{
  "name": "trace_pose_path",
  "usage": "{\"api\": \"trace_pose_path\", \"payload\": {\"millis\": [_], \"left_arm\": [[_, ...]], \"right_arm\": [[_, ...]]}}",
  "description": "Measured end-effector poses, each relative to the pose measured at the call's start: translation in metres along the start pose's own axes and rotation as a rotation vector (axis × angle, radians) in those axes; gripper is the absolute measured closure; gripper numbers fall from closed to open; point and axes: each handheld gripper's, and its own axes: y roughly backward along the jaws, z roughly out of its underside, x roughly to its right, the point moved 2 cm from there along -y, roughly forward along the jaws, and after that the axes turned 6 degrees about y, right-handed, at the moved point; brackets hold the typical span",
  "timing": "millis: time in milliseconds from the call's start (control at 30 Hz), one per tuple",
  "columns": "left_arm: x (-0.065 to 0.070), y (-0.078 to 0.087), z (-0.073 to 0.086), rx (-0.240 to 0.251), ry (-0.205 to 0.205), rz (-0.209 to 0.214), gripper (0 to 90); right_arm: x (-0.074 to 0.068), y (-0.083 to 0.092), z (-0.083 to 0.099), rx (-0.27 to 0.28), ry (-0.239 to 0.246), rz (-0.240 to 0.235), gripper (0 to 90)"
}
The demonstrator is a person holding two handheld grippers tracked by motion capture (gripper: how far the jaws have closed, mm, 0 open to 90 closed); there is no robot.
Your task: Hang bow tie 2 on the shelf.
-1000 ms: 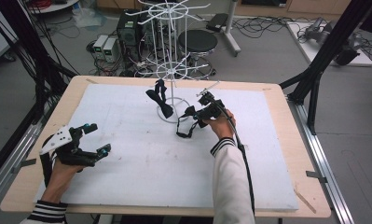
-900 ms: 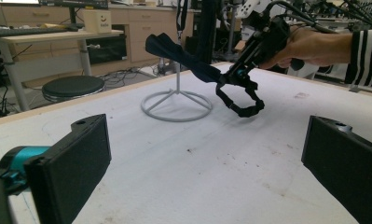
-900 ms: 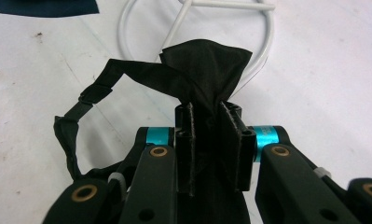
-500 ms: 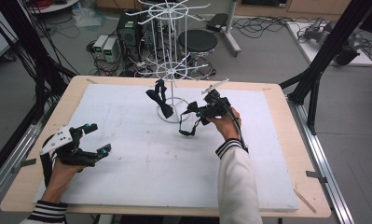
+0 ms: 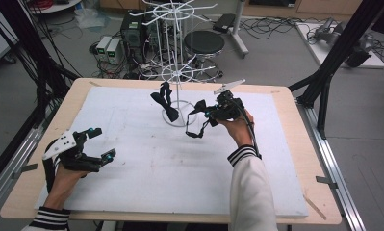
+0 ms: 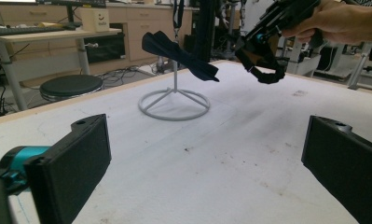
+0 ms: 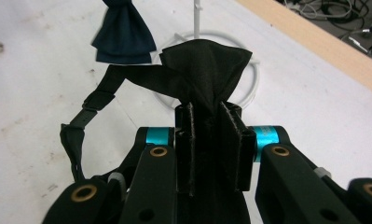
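Observation:
A white wire display rack (image 5: 179, 72) stands at the far middle of the table. A dark bow tie (image 5: 164, 102) hangs from one of its lower hooks. Just right of the rack's pole, my right gripper (image 5: 206, 111) is held above the table, shut on a black bow tie (image 7: 204, 65). That tie's strap (image 7: 81, 126) dangles in a loop below the jaws. At the table's left, my left gripper (image 5: 103, 142) rests low in the person's hand, open, with nothing between its black pads (image 6: 76, 158). In the left gripper view the hanging bow tie (image 6: 179, 49) and the right gripper (image 6: 263, 42) lie ahead.
A white mat (image 5: 146, 183) covers most of the wooden table (image 5: 295, 130). The rack's round base ring (image 5: 179, 118) sits on the mat below the hanging tie. Black frame posts (image 5: 334, 57) stand at the right, and a stool (image 5: 204, 43) and cables lie beyond the far edge.
My right gripper has risen a little and moved toward the far side beside the rack, carrying the black bow tie. The left gripper has stayed put.

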Motion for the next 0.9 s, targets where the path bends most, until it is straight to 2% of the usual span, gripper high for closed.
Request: {"api": "trace_pose_path", "payload": {"millis": [233,733,900], "left_arm": [[0.001,0.0,0.0,0.002,-0.001,0.0,1.7],[0.002,-0.005,0.006,-0.012,-0.003,-0.007,1.7],[0.002,-0.005,0.007,-0.008,-0.005,-0.012,1.7]], "right_arm": [[-0.005,0.016,-0.002,0.04,0.013,0.004,76.7],[-0.008,0.049,-0.007,0.187,0.029,0.033,76.6],[-0.007,0.056,-0.008,0.25,0.017,0.039,76.6]]}}
